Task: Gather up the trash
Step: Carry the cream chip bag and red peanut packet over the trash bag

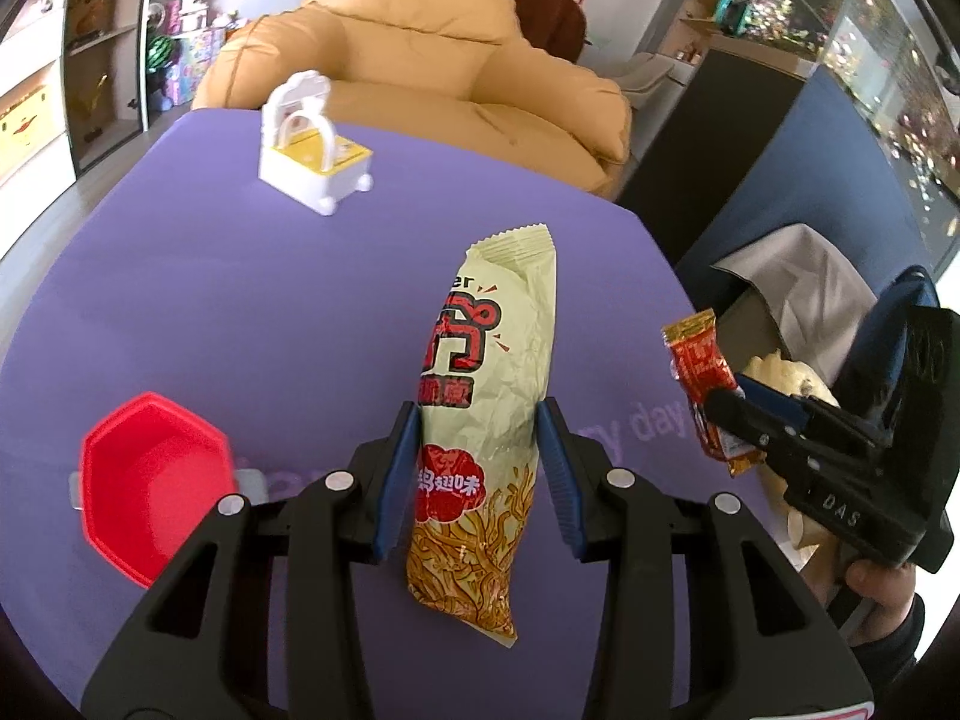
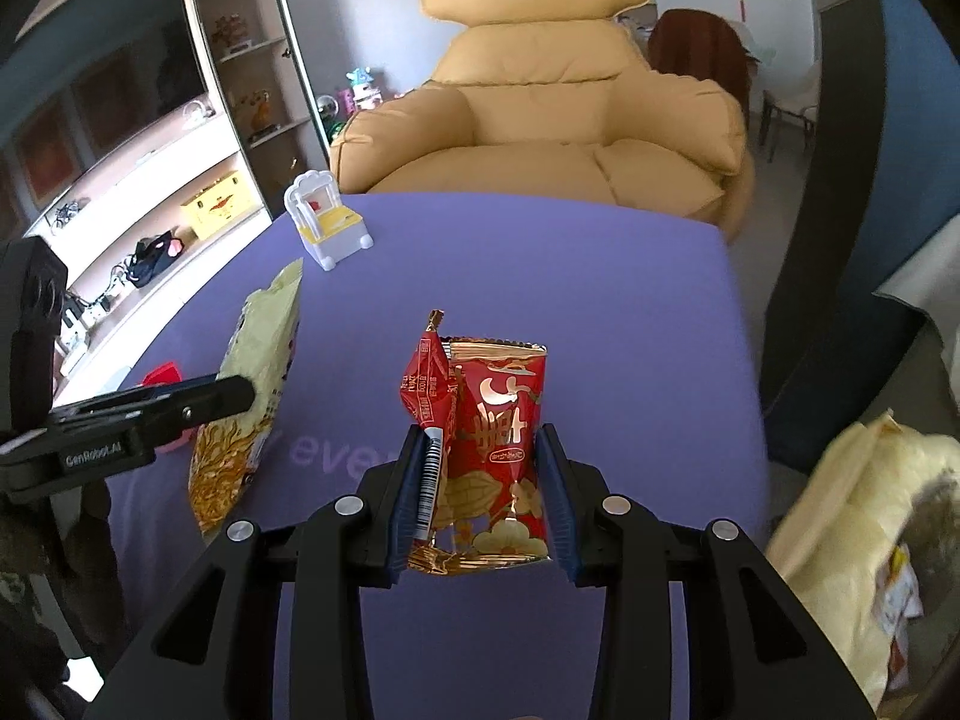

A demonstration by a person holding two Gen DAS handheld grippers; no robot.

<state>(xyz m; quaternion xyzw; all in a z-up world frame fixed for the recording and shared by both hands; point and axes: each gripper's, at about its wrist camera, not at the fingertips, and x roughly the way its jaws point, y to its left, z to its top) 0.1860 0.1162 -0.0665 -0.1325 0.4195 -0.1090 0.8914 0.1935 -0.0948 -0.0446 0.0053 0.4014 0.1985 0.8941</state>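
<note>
My left gripper (image 1: 480,450) is shut on a pale green snack bag (image 1: 486,396) with red print, held above the purple table (image 1: 270,312). The bag also shows at the left of the right wrist view (image 2: 258,384). My right gripper (image 2: 483,480) is shut on a red and gold wrapper (image 2: 492,438), with a second small red wrapper (image 2: 429,390) pressed against its left pad. In the left wrist view the right gripper (image 1: 726,414) holds that red wrapper (image 1: 702,372) at the table's right edge, over a bin lined with a pale bag (image 1: 780,372).
A red hexagonal bowl (image 1: 150,486) sits on the table at the left. A white and yellow toy chair (image 1: 312,144) stands at the far left corner, also in the right wrist view (image 2: 327,228). A tan armchair (image 2: 540,120) is behind the table. The trash bag (image 2: 852,540) lies at the lower right.
</note>
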